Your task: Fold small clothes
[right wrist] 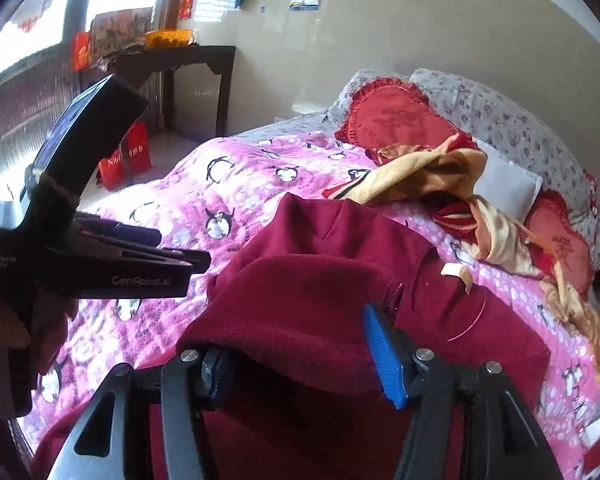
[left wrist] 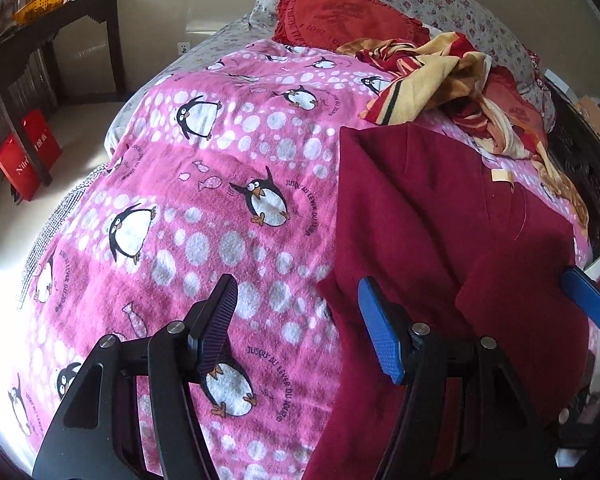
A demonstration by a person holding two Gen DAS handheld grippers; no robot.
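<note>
A maroon fleece garment (left wrist: 440,220) with a cream label (left wrist: 500,176) lies spread on the pink penguin blanket (left wrist: 220,160). My left gripper (left wrist: 298,320) is open. Its dark finger is over the blanket and its blue finger over the garment's left edge, with nothing pinched between them. At the right edge of the left wrist view, a blue finger (left wrist: 588,300) of the right gripper is over the garment. In the right wrist view, my right gripper (right wrist: 300,360) stands open. A raised fold of the garment (right wrist: 320,280) lies between its fingers and drapes over the left one. A hand holds the left gripper (right wrist: 180,252) at the left.
A heap of red and yellow cloth (left wrist: 440,76) lies beyond the garment, with a red frilled pillow (left wrist: 340,12) behind it. A dark wooden table (left wrist: 60,20) and red bags (left wrist: 28,160) stand on the floor left of the bed. The bed's dark frame (left wrist: 580,168) runs along the right.
</note>
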